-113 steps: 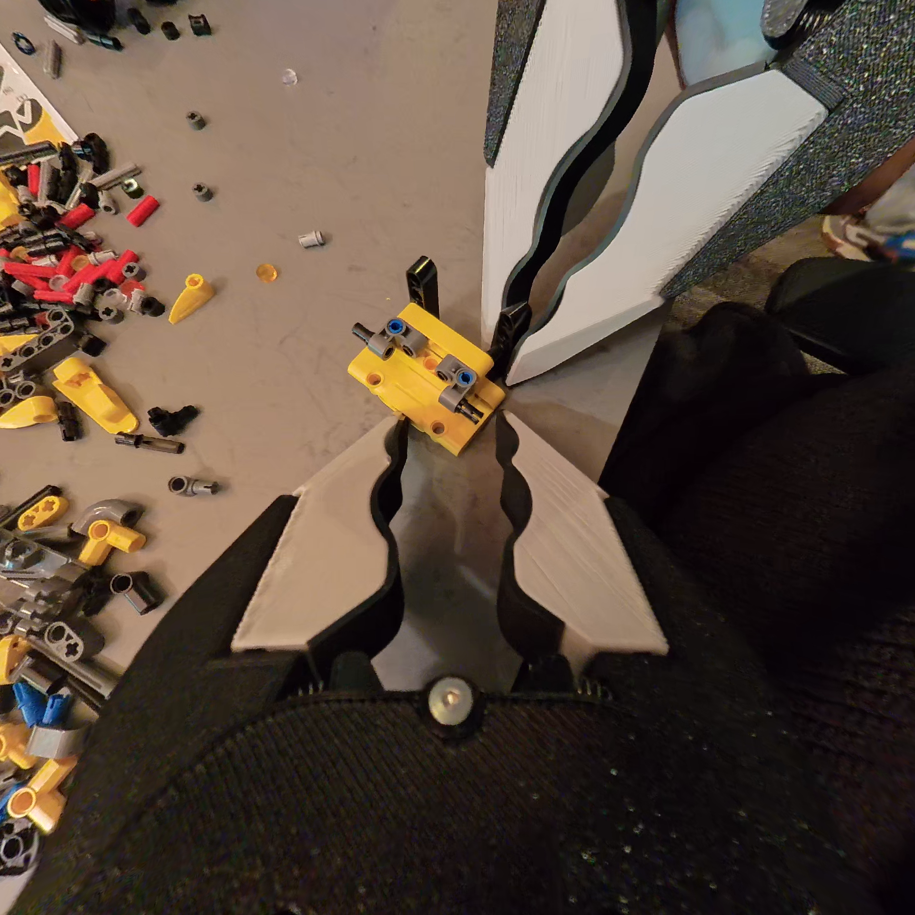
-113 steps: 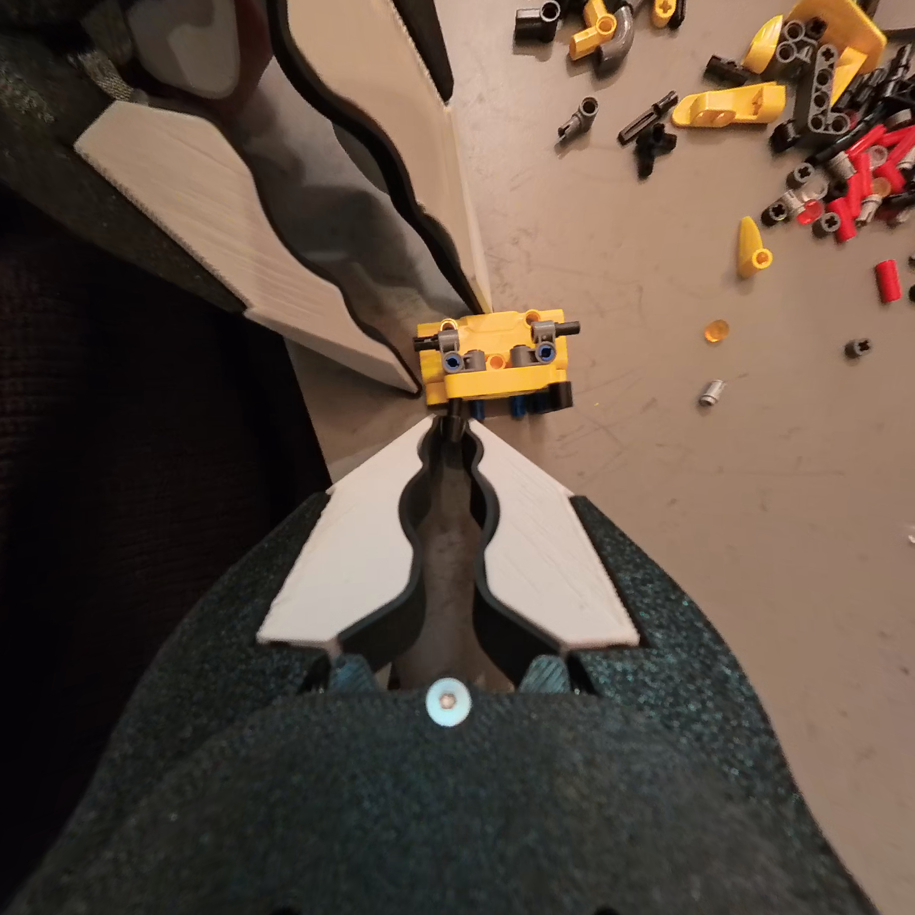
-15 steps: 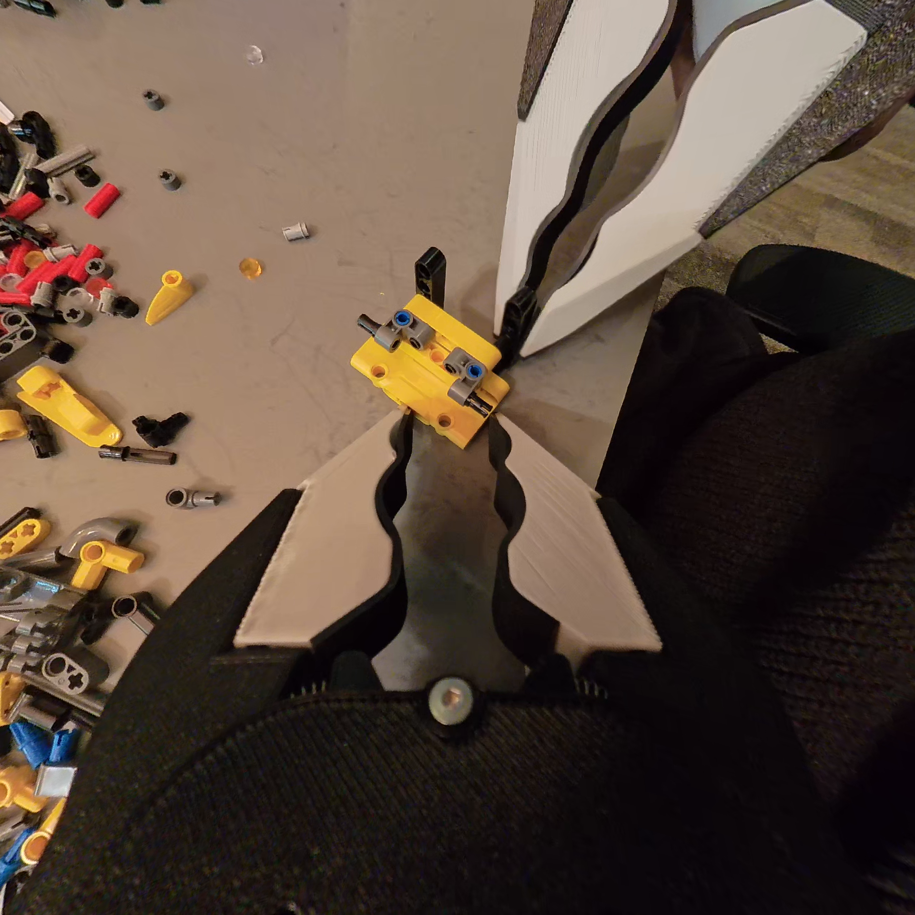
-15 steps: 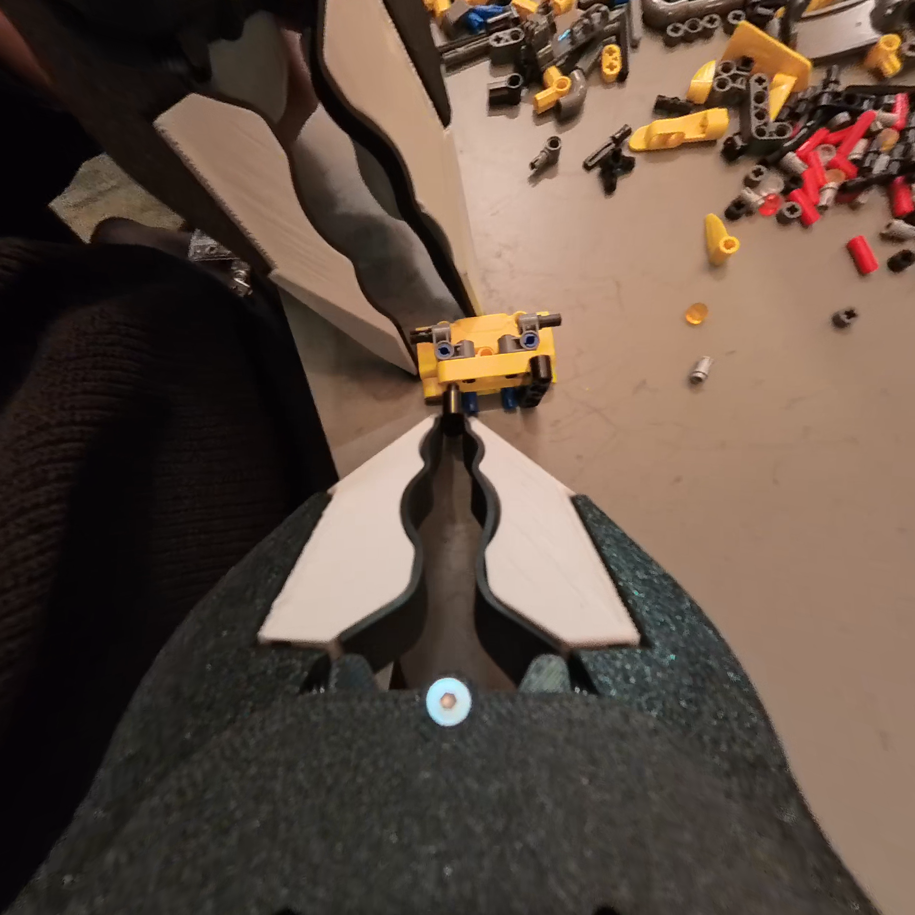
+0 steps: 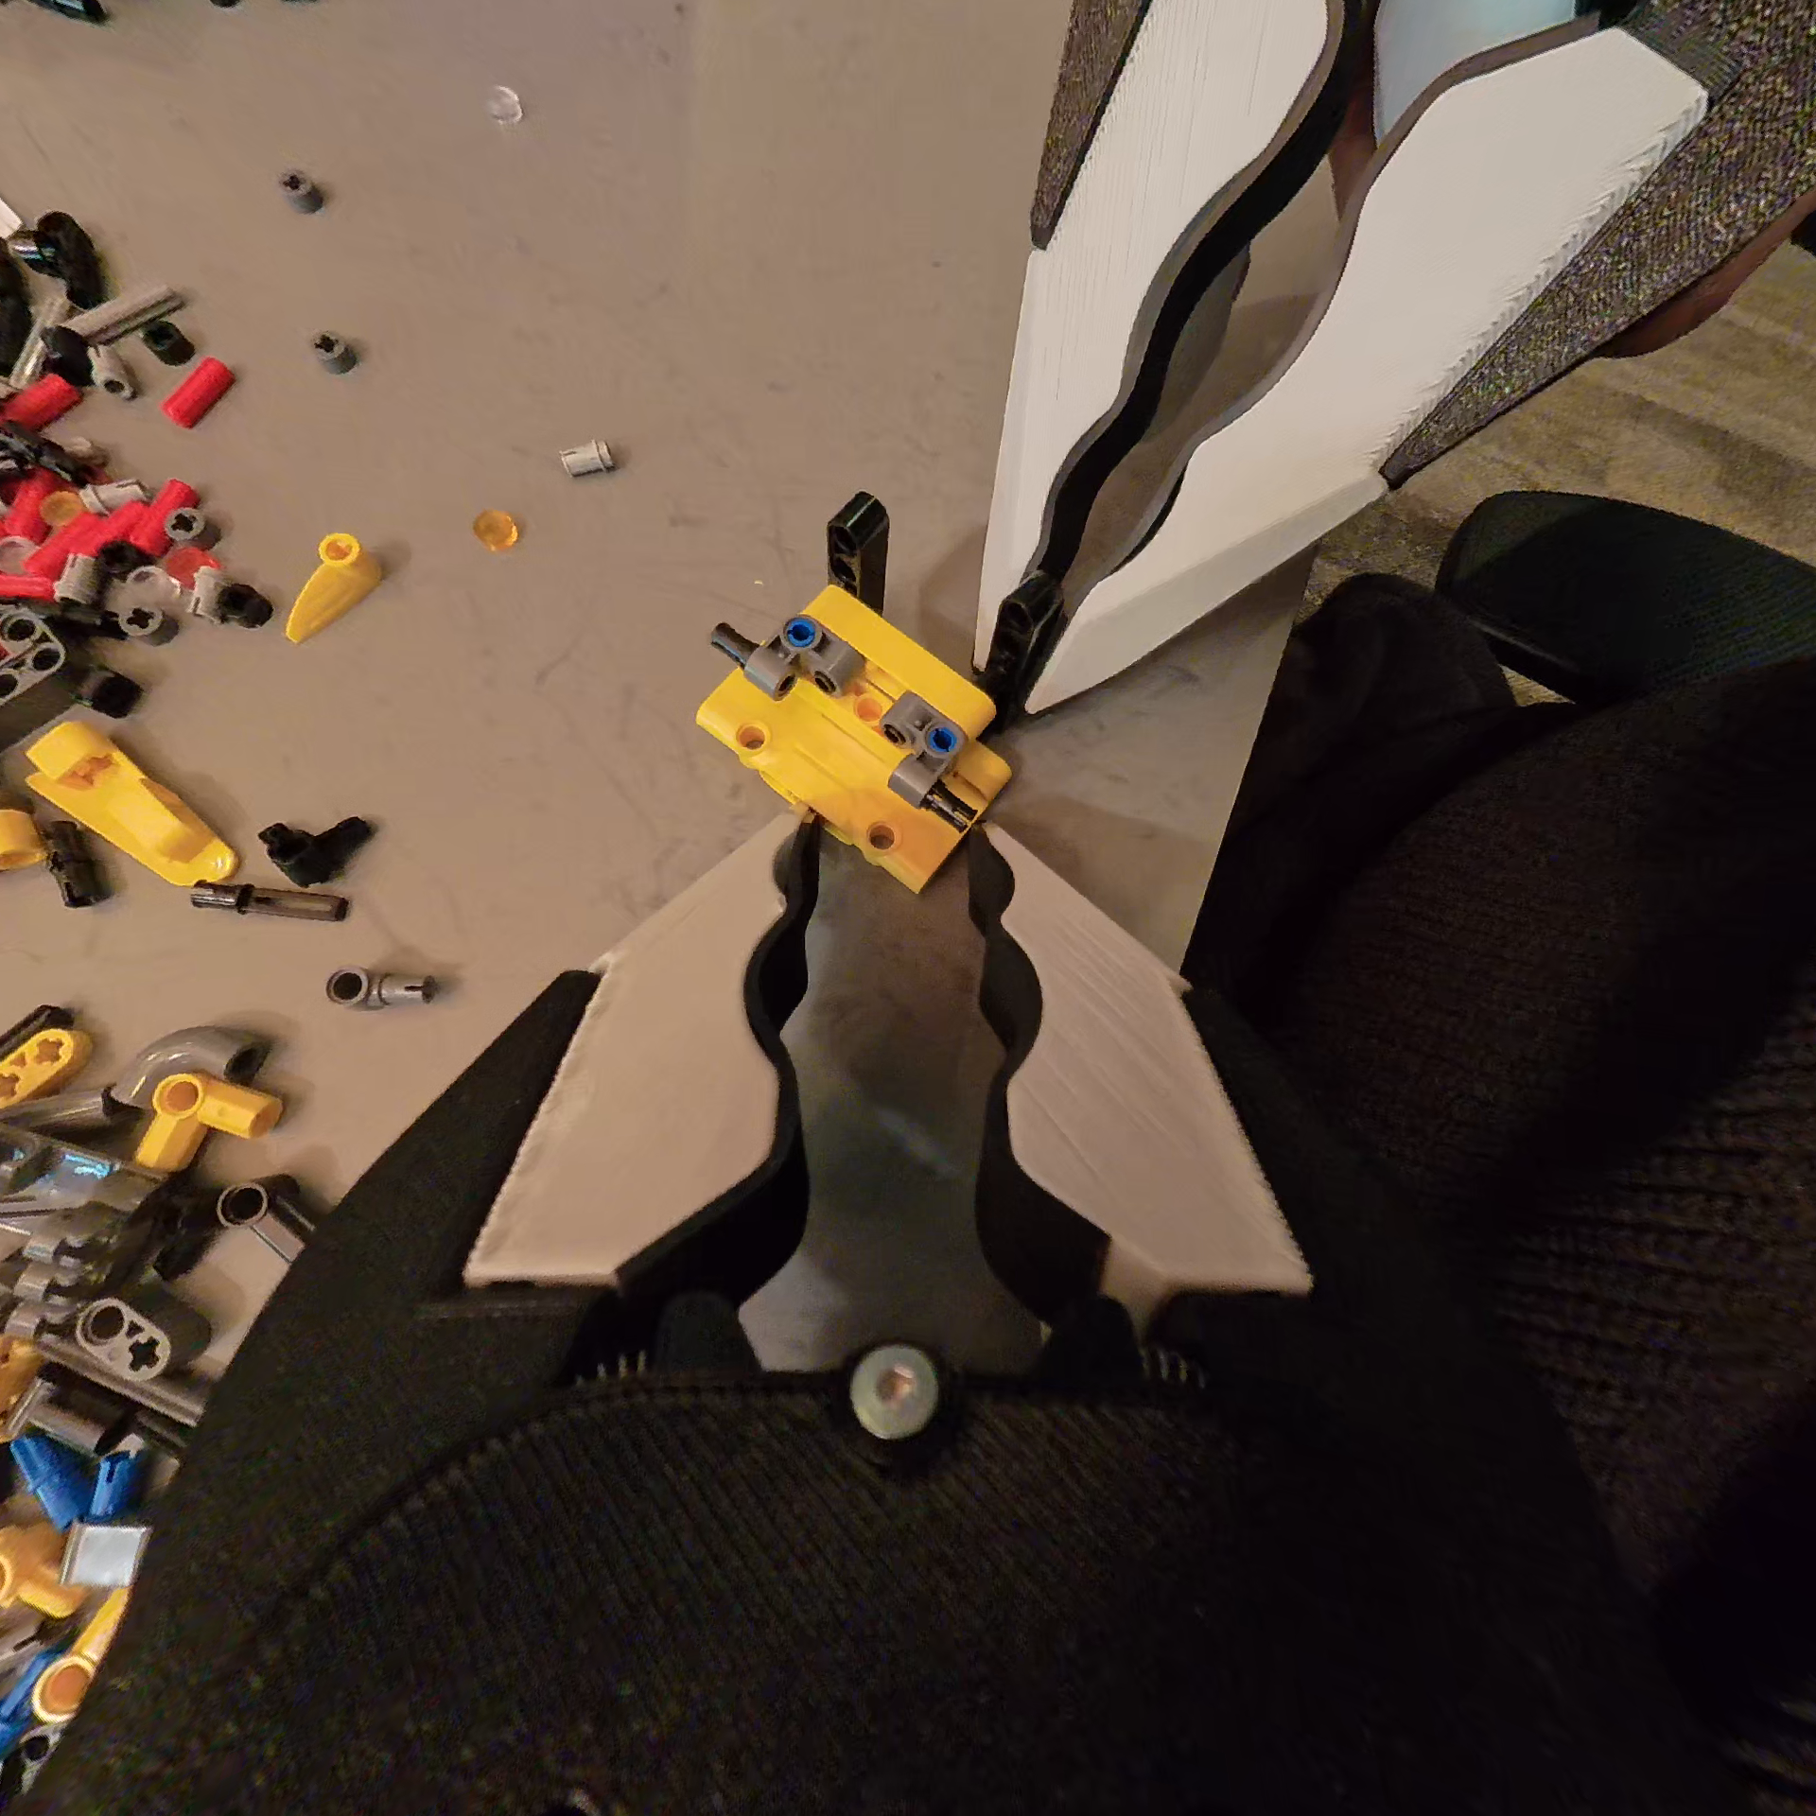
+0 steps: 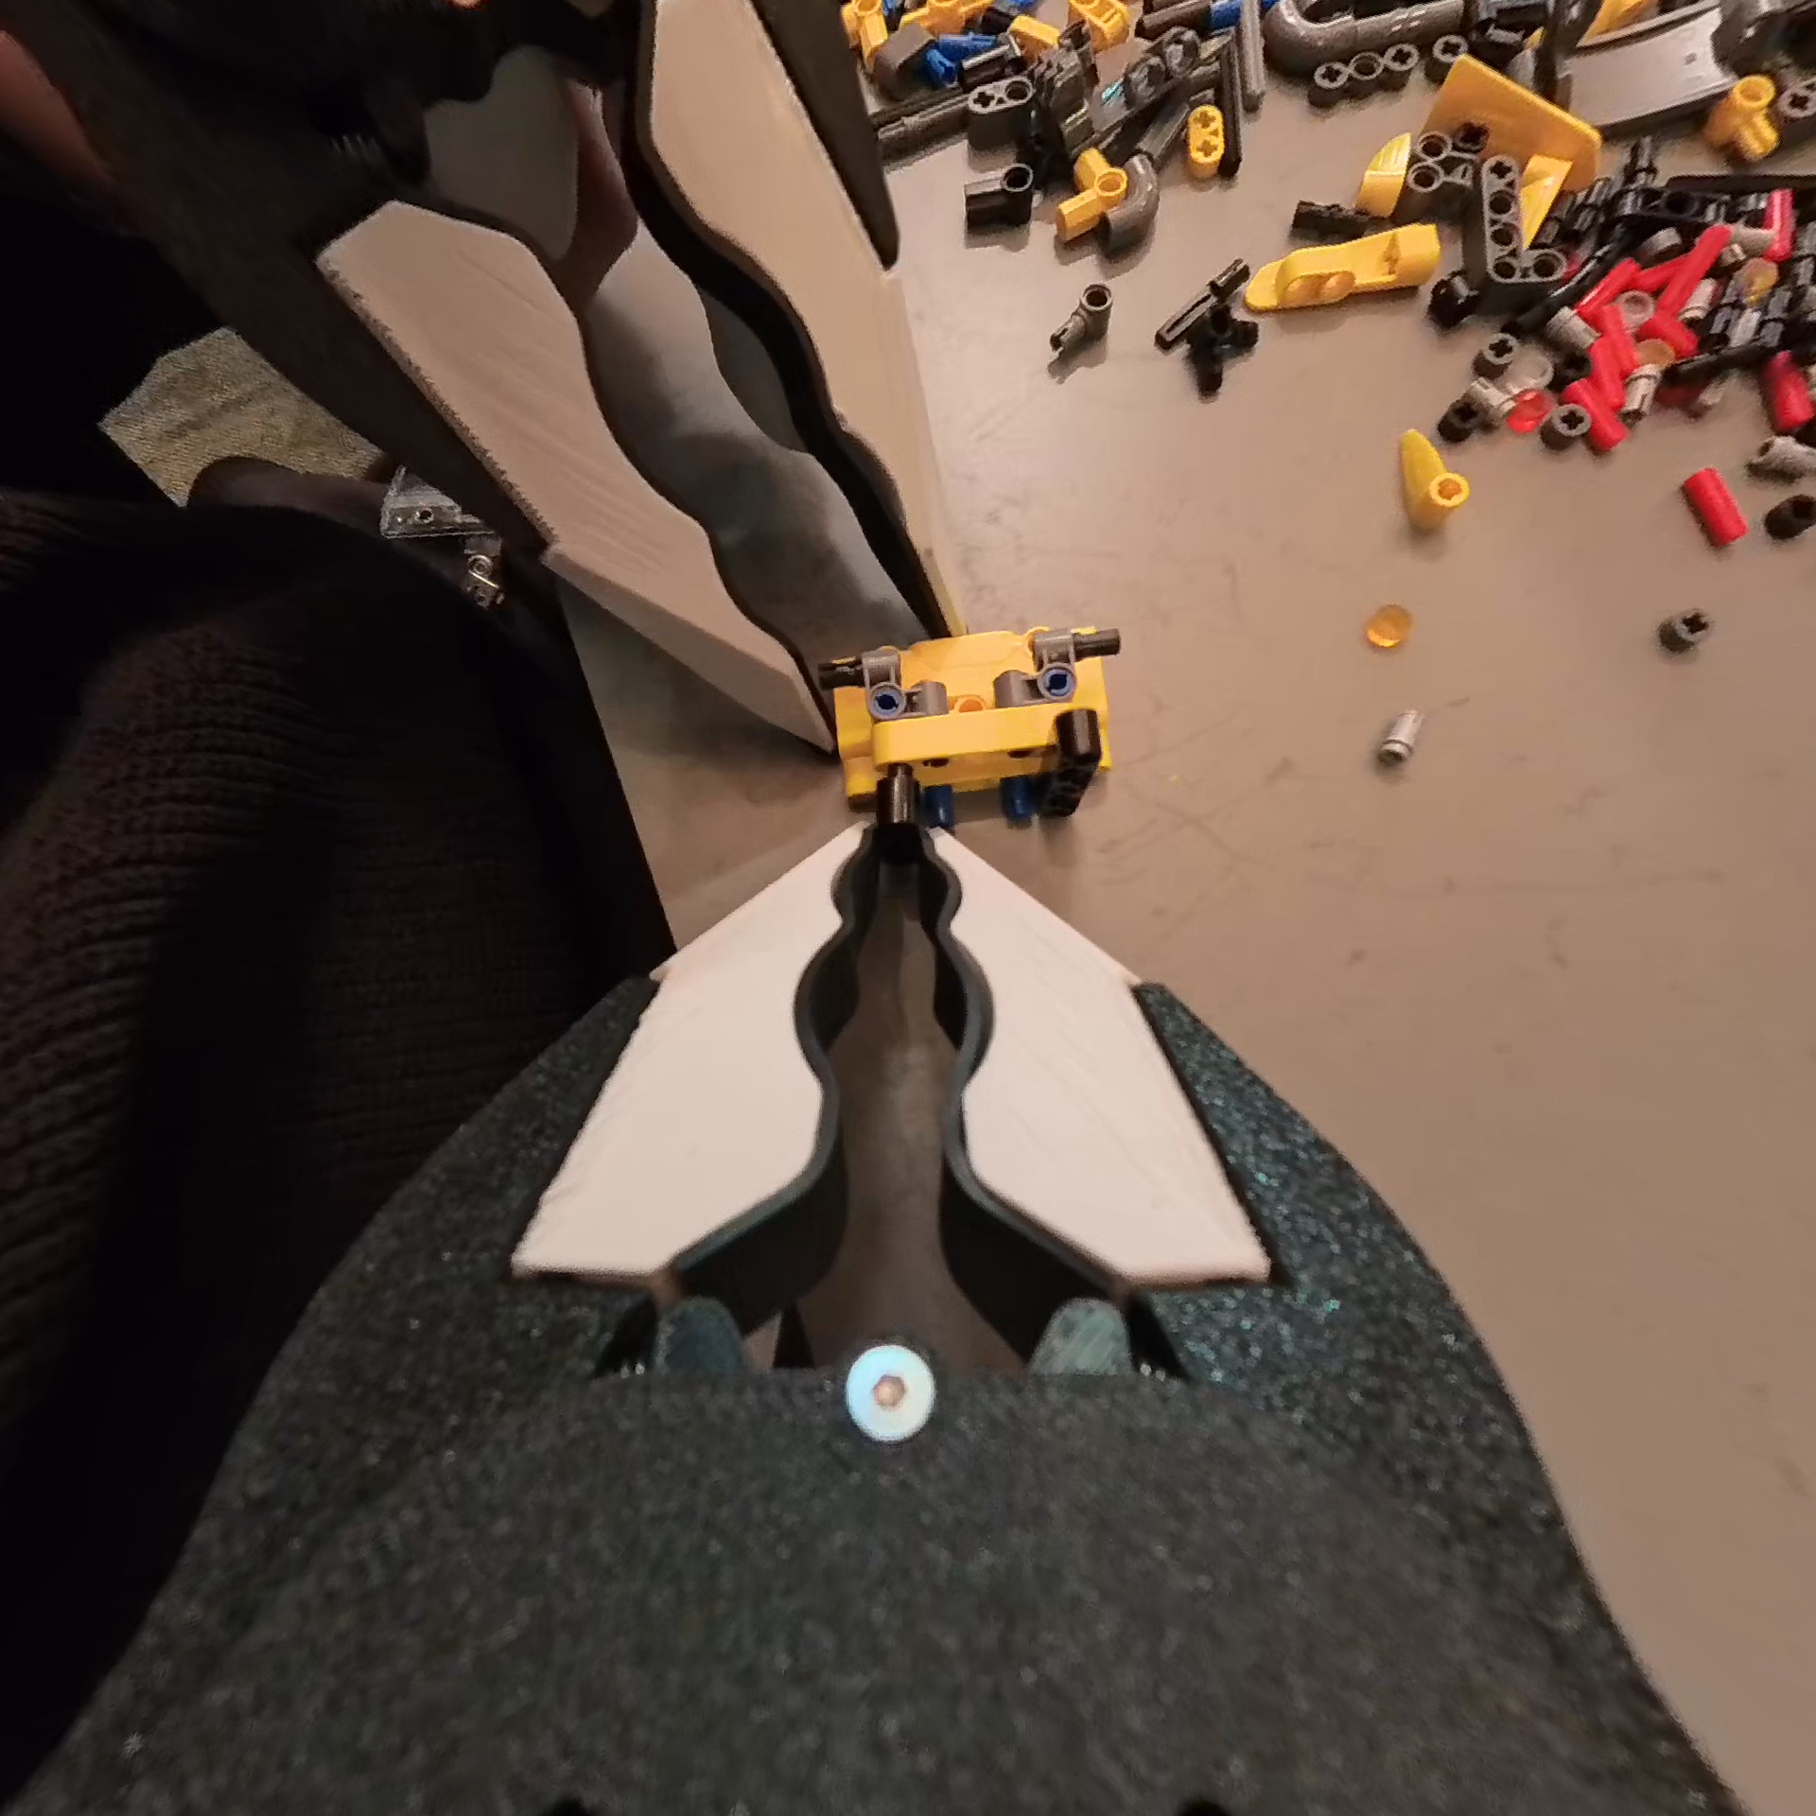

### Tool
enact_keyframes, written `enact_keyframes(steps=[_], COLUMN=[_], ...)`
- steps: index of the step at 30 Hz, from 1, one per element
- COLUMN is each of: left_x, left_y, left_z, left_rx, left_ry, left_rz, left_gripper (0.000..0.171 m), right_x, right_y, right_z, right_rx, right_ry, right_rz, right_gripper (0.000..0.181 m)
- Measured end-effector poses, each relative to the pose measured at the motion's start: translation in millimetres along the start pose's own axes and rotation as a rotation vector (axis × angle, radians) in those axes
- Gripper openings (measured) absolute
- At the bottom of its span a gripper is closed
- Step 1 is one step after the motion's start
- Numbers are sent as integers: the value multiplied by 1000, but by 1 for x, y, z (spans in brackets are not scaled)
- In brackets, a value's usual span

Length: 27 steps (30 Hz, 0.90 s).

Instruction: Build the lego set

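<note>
Yellow brick assembly (image 5: 853, 732) clamped in half-open left gripper (image 5: 884, 845); right gripper (image 6: 896, 837) pinching its black pin (image 6: 896, 801).

The heap of loose building pieces (image 5: 88, 1228) runs off the picture's left edge, and the yellow assembly (image 6: 968, 722) perhaps hides its own underside.

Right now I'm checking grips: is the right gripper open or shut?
Shut. The right gripper has its fingertips pinched on a black pin sticking out of the yellow block assembly.
</note>
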<state>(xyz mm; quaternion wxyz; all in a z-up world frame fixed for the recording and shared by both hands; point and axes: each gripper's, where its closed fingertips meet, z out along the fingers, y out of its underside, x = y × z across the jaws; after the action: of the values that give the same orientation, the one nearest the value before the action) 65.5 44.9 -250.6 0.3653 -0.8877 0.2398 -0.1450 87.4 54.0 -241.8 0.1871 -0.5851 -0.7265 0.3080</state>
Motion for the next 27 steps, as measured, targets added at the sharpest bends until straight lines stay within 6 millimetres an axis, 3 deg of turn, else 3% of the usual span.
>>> enact_keyframes(steps=[27], left_x=[-1], left_y=[-2], left_z=[1], left_rx=[2], left_ry=[-28], left_rz=[57], left_gripper=[29], right_x=[0], right_y=[-2], right_z=[4], right_rx=[-55], right_ry=[-27], right_rz=[-139], right_gripper=[6])
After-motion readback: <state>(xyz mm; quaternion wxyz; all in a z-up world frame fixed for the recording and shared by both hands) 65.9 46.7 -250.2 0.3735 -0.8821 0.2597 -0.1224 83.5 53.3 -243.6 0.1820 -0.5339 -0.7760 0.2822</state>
